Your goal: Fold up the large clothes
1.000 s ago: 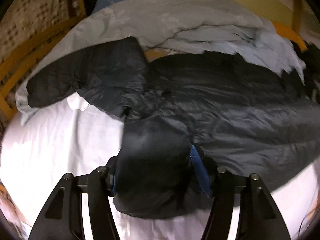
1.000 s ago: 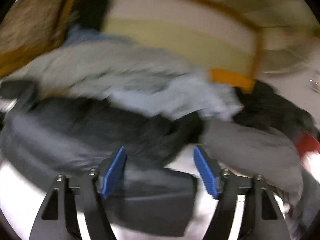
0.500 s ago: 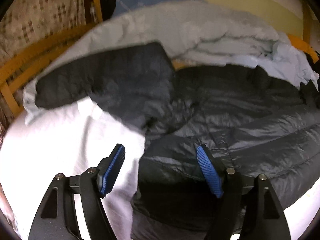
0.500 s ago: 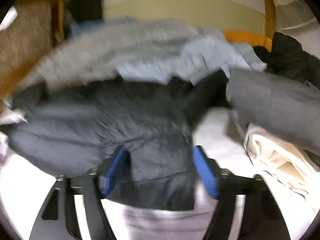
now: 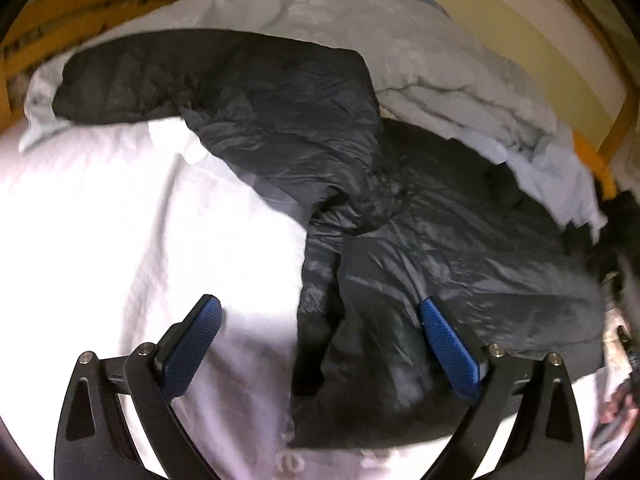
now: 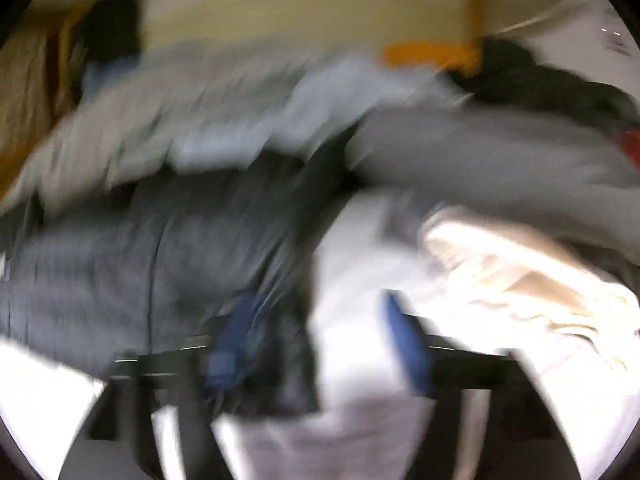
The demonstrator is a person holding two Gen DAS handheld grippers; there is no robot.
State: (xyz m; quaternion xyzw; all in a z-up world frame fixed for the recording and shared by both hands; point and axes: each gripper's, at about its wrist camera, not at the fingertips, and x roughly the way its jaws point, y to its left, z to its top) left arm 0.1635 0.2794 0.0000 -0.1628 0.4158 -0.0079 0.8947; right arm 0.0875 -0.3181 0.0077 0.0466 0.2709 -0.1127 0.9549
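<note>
Black puffer jacket (image 5: 420,208) sprawls on the white sheet (image 5: 120,240), soft, slippery, light. Left gripper (image 5: 320,344) has just spread wide, empty above its hem; right gripper (image 6: 320,344), blurred, likewise parted. Pinch the hem corners.

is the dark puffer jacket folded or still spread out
Mostly spread: the dark puffer jacket lies across the white sheet, one sleeve stretched out, only its near edge bunched.

left hand-held gripper (image 5: 320,320) opening wide, right hand-held gripper (image 6: 320,332) reopening

Blurred: right hand-held gripper (image 6: 320,344) jaws just opened, over dark jacket (image 6: 160,248) edge.
</note>
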